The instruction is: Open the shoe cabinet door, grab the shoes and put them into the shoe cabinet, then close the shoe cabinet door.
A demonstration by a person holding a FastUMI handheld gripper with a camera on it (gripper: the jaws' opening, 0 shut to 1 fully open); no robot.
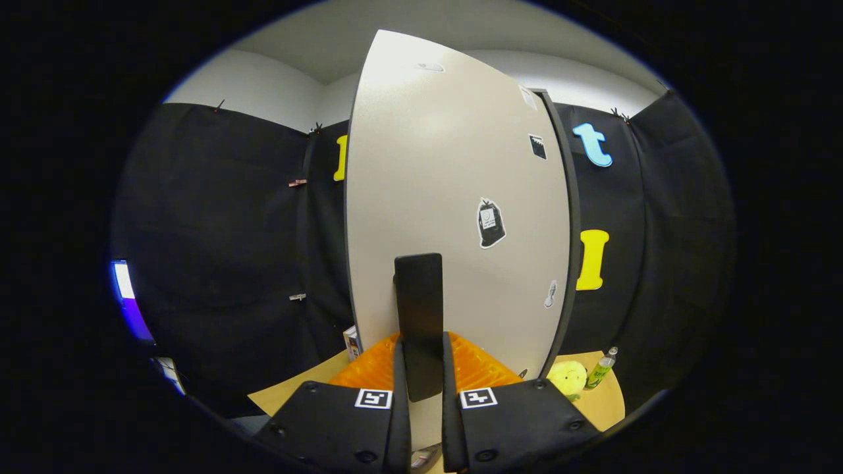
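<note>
Gripper view: fingers point(421, 368) pinched on tall black flat handle point(419, 316) of pale grey cabinet door point(454, 197) at twelve o'clock, door swung ajar, opening judged underway, shoes yet to fetch, closing left.

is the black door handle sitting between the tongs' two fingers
Yes, the black handle on the pale cabinet door stands upright between the two fingers of the tongs, which close on it.

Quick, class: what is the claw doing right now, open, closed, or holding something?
Claw: closed on the dark handle of the shoe cabinet door, one finger on each side of it.
</note>
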